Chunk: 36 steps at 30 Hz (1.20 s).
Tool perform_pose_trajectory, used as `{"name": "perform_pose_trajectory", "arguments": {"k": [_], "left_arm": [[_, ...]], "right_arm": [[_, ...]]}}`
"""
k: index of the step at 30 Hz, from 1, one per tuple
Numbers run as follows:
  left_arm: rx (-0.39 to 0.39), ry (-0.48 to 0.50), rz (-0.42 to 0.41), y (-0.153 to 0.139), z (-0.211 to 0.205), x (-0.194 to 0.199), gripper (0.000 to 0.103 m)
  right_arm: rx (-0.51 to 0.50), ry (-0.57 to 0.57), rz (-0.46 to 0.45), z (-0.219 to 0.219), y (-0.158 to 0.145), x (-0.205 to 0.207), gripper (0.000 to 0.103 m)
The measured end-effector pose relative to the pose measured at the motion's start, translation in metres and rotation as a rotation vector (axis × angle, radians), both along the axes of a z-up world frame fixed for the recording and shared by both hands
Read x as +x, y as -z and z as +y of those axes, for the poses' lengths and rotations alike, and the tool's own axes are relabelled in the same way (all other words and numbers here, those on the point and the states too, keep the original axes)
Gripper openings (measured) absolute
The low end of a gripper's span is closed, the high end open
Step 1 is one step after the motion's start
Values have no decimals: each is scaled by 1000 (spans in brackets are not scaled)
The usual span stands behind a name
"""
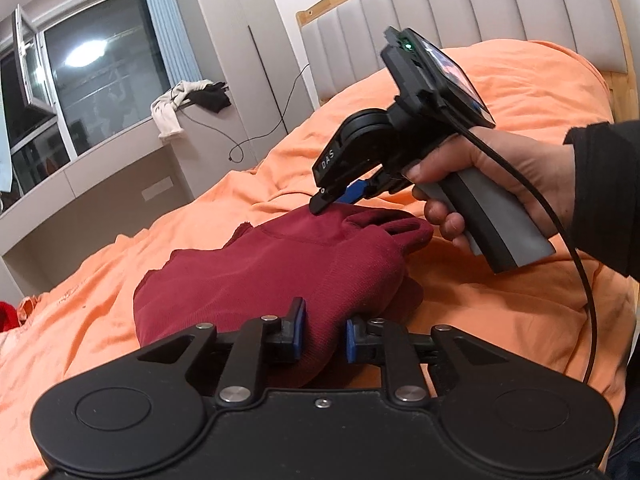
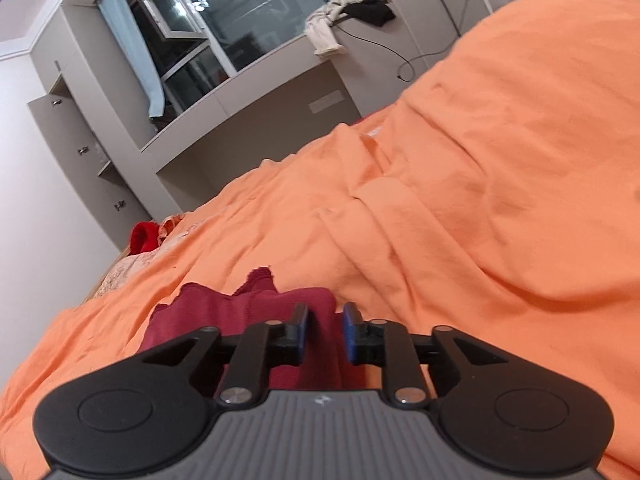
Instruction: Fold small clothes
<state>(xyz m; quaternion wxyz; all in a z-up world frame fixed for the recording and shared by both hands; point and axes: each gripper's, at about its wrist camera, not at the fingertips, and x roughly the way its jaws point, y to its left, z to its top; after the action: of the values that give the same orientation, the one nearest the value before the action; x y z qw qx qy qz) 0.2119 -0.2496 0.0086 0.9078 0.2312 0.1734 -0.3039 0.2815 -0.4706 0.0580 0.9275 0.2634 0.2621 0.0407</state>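
Note:
A small dark red garment (image 1: 280, 268) lies bunched on the orange bed cover (image 1: 500, 304). My left gripper (image 1: 323, 334) is shut on the garment's near edge, with cloth pinched between its blue pads. My right gripper (image 1: 320, 206), held in a hand, is at the garment's far edge with its tip touching the cloth. In the right wrist view the right gripper (image 2: 323, 330) has red cloth (image 2: 256, 312) between its blue pads and is shut on it.
A padded grey headboard (image 1: 460, 12) with a wooden frame stands behind the bed. A grey window ledge (image 1: 120, 160) with white and black clothes (image 1: 188, 100) and a hanging cable runs along the bed's far side. Something bright red (image 2: 143, 236) lies at the bed's far end.

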Motion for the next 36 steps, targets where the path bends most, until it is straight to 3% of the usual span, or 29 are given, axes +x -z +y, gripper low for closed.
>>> {"name": "perform_pose_trajectory", "arguments": {"k": [4, 6, 9, 10, 11, 15, 20, 24, 29, 36], "left_arm": [[-35, -11, 45, -5, 4, 2, 29], [-62, -11, 73, -9, 8, 6, 34], [-97, 20, 108, -14, 12, 6, 56], [-116, 39, 121, -16, 12, 4, 71], [-135, 56, 132, -17, 13, 3, 79], [-149, 55, 128, -23, 12, -2, 80], [-179, -24, 124, -35, 28, 8, 99], [-190, -95, 97, -45, 43, 17, 102], [-246, -215, 101, -52, 74, 33, 102], [-356, -365, 208, -39, 120, 60, 102]], "right_arm": [[4, 5, -4, -3, -1, -2, 36], [-7, 5, -8, -2, -3, -5, 50], [-10, 1, -13, -3, -4, -8, 59], [-10, 0, -15, -3, -5, -9, 61], [-11, 0, -16, -4, -5, -10, 65], [-12, 2, -19, -7, -6, -14, 78], [-12, -14, -24, -9, -6, -24, 91], [-61, -32, -39, -4, -8, -36, 101], [-102, -58, -63, 5, -15, -55, 103], [-180, -93, -62, 20, -28, -69, 103]]}}
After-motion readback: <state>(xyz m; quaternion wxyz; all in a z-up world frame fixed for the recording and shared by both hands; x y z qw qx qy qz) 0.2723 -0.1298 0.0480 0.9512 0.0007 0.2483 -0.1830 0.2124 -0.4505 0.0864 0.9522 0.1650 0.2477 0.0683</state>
